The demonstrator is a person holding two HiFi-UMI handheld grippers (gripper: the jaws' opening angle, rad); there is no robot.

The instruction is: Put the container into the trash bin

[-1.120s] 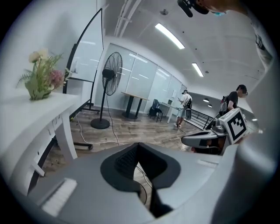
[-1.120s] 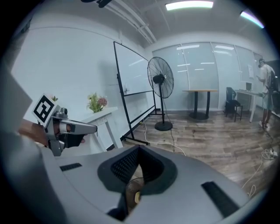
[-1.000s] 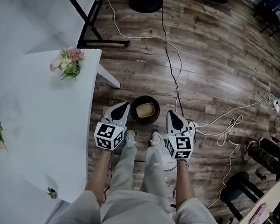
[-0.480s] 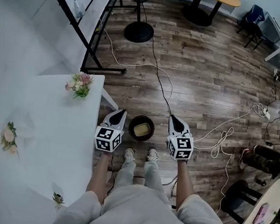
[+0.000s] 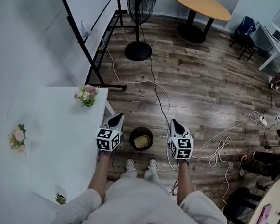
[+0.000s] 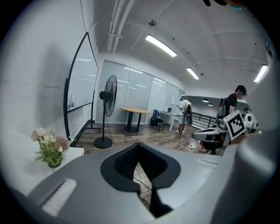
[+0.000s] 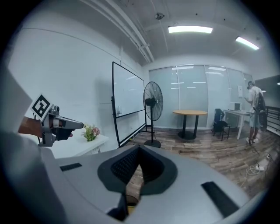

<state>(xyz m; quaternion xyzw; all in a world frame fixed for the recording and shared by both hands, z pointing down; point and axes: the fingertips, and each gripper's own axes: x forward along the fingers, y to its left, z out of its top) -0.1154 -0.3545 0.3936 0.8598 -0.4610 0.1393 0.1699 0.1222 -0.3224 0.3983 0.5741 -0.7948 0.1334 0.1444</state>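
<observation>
A dark round trash bin [image 5: 133, 132] stands on the wood floor just ahead of the person's shoes, with a pale yellowish container [image 5: 142, 142] lying inside it. My left gripper [image 5: 118, 116] hangs above the floor to the bin's left, beside the white table's edge, jaws shut and empty. My right gripper [image 5: 174, 122] hangs to the bin's right, also shut and empty. In the left gripper view the jaws [image 6: 139, 146] meet with nothing between them, and the right gripper [image 6: 218, 134] shows at the far right. The right gripper view shows its own closed jaws [image 7: 139, 148].
A white table [image 5: 53, 140] with small flower pots [image 5: 87, 95] fills the left. Cables [image 5: 216, 141] trail across the floor to the right of the bin. A standing fan [image 5: 137, 49], a whiteboard frame [image 5: 93, 55] and a round table [image 5: 201, 5] stand farther off. People [image 6: 186, 111] stand in the background.
Both grippers have risen together, still shut, staying on either side of the bin. The head view has lifted too, so the bin looks smaller and more of the room shows.
</observation>
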